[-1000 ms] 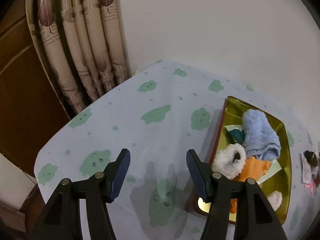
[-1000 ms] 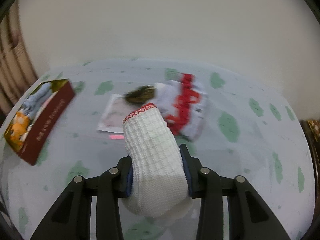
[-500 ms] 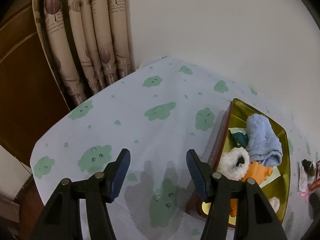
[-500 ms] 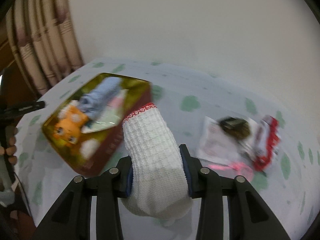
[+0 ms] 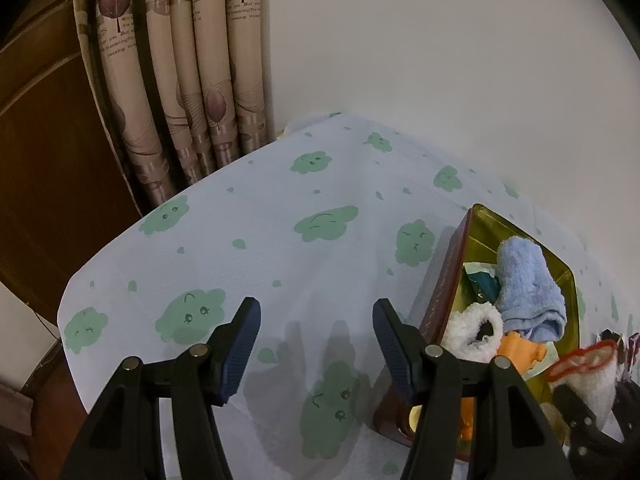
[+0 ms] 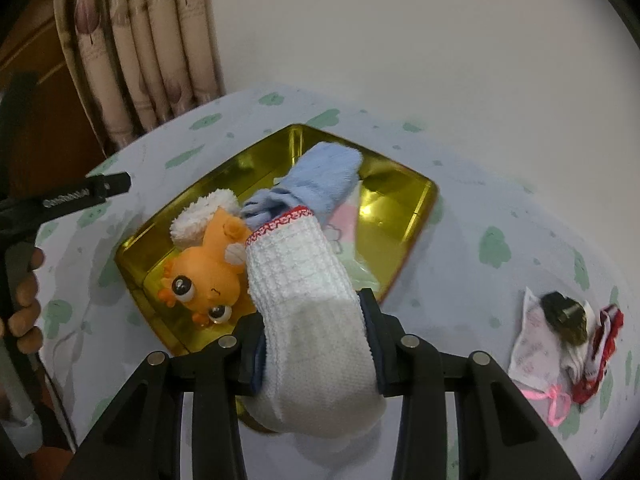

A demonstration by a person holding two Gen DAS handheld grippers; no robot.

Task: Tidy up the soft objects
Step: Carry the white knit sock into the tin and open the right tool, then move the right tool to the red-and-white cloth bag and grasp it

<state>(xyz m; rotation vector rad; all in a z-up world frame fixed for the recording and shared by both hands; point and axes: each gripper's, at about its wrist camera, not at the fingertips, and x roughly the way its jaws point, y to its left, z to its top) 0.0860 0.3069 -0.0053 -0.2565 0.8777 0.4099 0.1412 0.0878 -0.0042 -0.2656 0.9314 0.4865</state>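
Carrying: right wrist view shows the right gripper point(image 6: 312, 354) clenched on a white knit sock point(image 6: 308, 300), pads pressing its lower half while the red-trimmed cuff points forward.
Sock position: held in the air over the near edge of the gold tin tray point(image 6: 400, 184); not yet resting in it.
Tray contents: orange plush toy point(image 6: 204, 272), fluffy white sock point(image 6: 204, 214), light blue sock point(image 6: 320, 184), a pale packet beneath them.
Table right side: a small pile of paper, a dark object and a red-and-white item point(image 6: 600, 344), well apart from the tray.
Handling: the sock looks light, limp and compressible; it bulges out below the jaws, so a mid-body pinch suits it and it should drop free on release without harm.
Left wrist view: left gripper point(image 5: 316, 340) has its jaws spread, nothing between them, hovering above the cloud-print tablecloth point(image 5: 260, 208) just beside the tray's maroon side wall point(image 5: 444, 280).
Same tray: blue sock point(image 5: 528, 288) and white fluffy sock point(image 5: 472, 332) visible inside.
Next step, likely: lower the sock into free tray space, then release.
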